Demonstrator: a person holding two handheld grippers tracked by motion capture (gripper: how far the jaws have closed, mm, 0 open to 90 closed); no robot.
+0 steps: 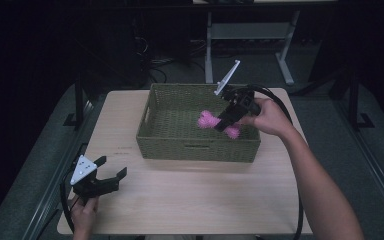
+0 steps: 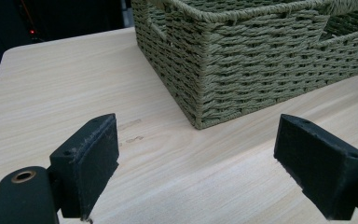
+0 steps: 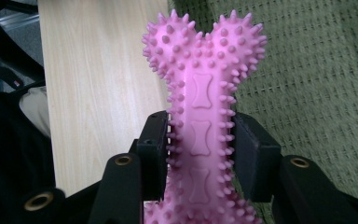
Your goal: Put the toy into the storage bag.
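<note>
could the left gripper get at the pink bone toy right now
Probably not directly. The left gripper hangs open over the table's near left corner, outside the woven basket, whose front wall stands between. The right gripper already clamps the pink bone toy.

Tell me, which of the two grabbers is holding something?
The right gripper, over the green basket, is clamped on the pink spiky bone toy. The left gripper sits open over the table, with nothing between its jaws.

Bone toy (image 1: 208, 120) over basket (image 1: 196, 149), mid-table (image 1: 190, 200); left gripper (image 1: 111, 173) front-left.
</note>
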